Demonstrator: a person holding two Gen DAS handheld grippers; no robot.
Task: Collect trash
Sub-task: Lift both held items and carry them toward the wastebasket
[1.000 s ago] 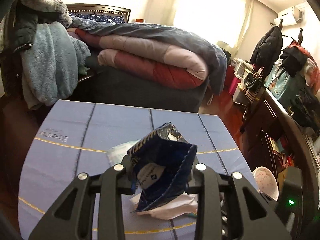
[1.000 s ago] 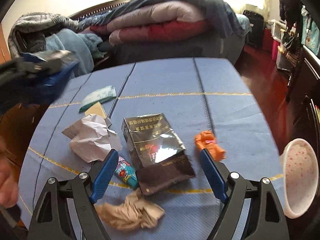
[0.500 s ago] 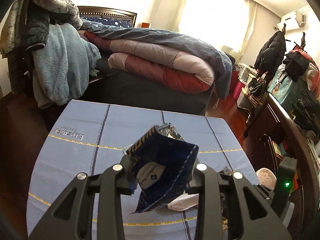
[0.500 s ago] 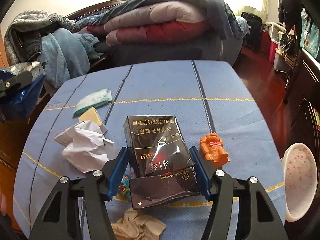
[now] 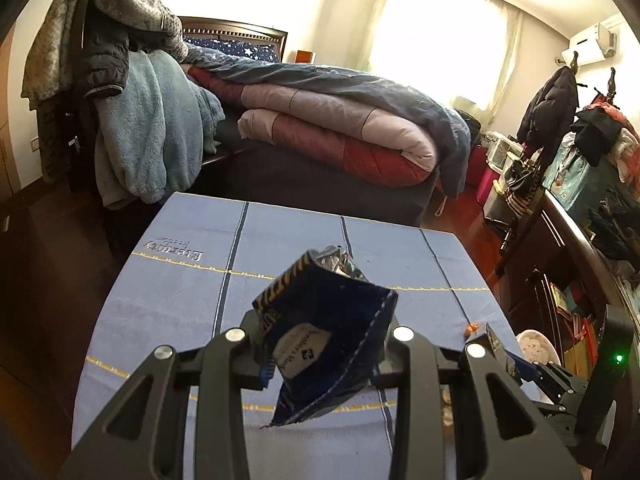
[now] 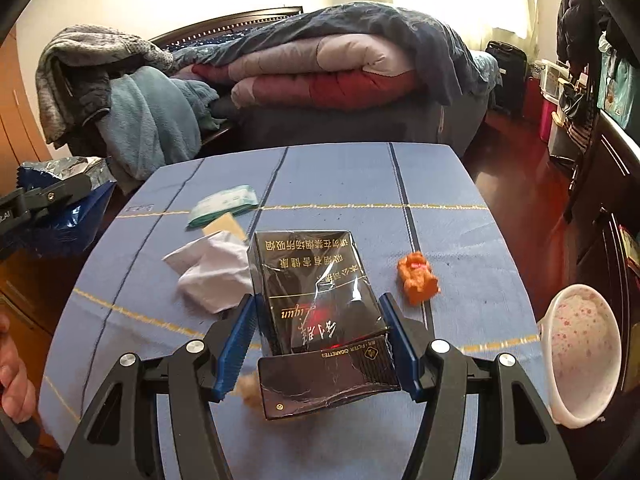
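1. The right gripper [image 6: 320,344] has its jaws clamped on the black cigarette carton [image 6: 316,304], blue pads pressed to its two long sides. The carton's long axis runs straight out along the fingers, so it lies square in the grip, its flip-top end nearest the camera and its printed face up. It appears lifted clear of the tabletop [image 6: 460,184], over the near edge.
2. The carton is glossy and cellophane-wrapped with gold lettering; the lid end looks creased. It should handle as a light, stiff box.
3. The left gripper [image 5: 320,356] is clenched on a dark blue foil snack bag [image 5: 328,332]. The bag is crumpled, its torn silver mouth upward, and it hangs above the tabletop's near left side.
4. Just past the carton, toward the left edge, lies a crumpled white paper [image 6: 212,272]; the left hand looks nearer to it.
5. An orange toy figure [image 6: 416,278] sits just right of the carton.
6. Farther out, a green-white tissue pack [image 6: 224,204] rests near the left edge.
7. Off the right near corner stands a pink-speckled bin [image 6: 580,356], probably the drop target and closest to the right hand.
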